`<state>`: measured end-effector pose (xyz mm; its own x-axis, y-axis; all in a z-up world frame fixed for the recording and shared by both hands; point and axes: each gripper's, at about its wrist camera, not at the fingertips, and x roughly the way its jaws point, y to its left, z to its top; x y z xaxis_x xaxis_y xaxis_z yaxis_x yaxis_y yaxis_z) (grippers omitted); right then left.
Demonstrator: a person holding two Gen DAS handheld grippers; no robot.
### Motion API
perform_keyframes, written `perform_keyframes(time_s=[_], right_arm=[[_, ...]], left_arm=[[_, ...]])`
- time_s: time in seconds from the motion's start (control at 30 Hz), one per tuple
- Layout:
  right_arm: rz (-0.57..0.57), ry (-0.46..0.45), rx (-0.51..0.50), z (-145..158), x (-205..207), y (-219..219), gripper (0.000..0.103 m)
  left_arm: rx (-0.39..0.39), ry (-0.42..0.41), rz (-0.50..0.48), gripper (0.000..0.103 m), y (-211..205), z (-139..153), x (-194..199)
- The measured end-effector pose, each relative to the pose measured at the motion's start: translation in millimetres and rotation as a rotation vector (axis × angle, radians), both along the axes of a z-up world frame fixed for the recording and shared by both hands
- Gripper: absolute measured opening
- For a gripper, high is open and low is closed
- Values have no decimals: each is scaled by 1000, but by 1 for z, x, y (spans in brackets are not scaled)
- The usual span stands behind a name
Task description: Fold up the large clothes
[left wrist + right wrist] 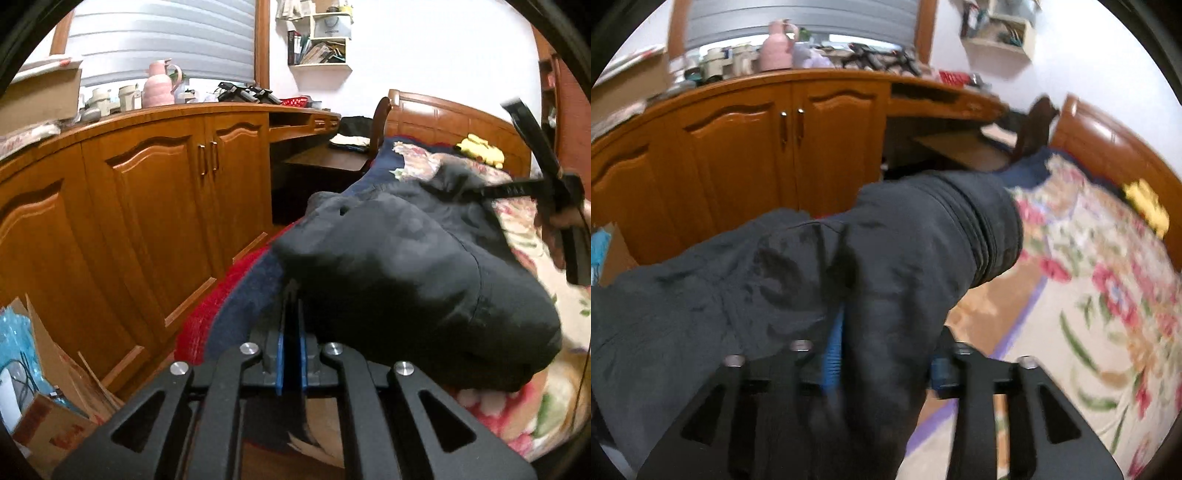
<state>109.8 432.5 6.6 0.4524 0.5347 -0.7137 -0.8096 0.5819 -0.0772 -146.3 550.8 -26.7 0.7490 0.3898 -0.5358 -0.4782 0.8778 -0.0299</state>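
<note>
— To begin with the large, crumpled black cloth garment (pixel 406 266): where?
— Heaped on the cream bedspread with red flowers (pixel 1089 277), near the bed's edge facing the orange-brown wooden cabinet with arched doors (pixel 147 203). Bunched, not flat. Draped partly over a navy blue blanket (pixel 251 295) with a red border.
— And for the left gripper (pixel 291 293)?
— Closed tight, blue pads (pixel 280 350) together, tips pinching the near edge of the garment.
— Same for the right gripper (pixel 886 347)?
— No. Spread apart, with a fold of the garment hanging between the blue pads (pixel 833 354) and covering the tips. Not squeezed from both sides, as far as can be seen. Blurred in both views.
— Seen from the left wrist too?
— Yes, at the far right, in a person's hand (pixel 565 218). One black finger against the far end of the garment, the other raised clear.
— Anything else on the bed?
— A small, lumpy yellow thing (pixel 480 149) near the glossy wooden headboard (pixel 443 118), well apart from the garment. Cannot tell what.
— On top of the cabinet?
— A pink ribbed jug (pixel 159 85) among pale cups, in front of grey window blinds.
</note>
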Motion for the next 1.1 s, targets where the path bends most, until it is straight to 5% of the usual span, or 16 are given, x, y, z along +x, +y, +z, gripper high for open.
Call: perform_keyframes(time_s=[0.23,0.77,1.1], right_arm=[[-6,-12,35,2,-18,-61,80],[-63,-107,135,51,-93,-223,81],[-140,-156,187,64,-117,-310,81]], left_arm=[[52,-26,-19,20,-26,29,-13],[49,-53,-173,51,-122,77,11],[57,-60,-294,54,-203,90,39]])
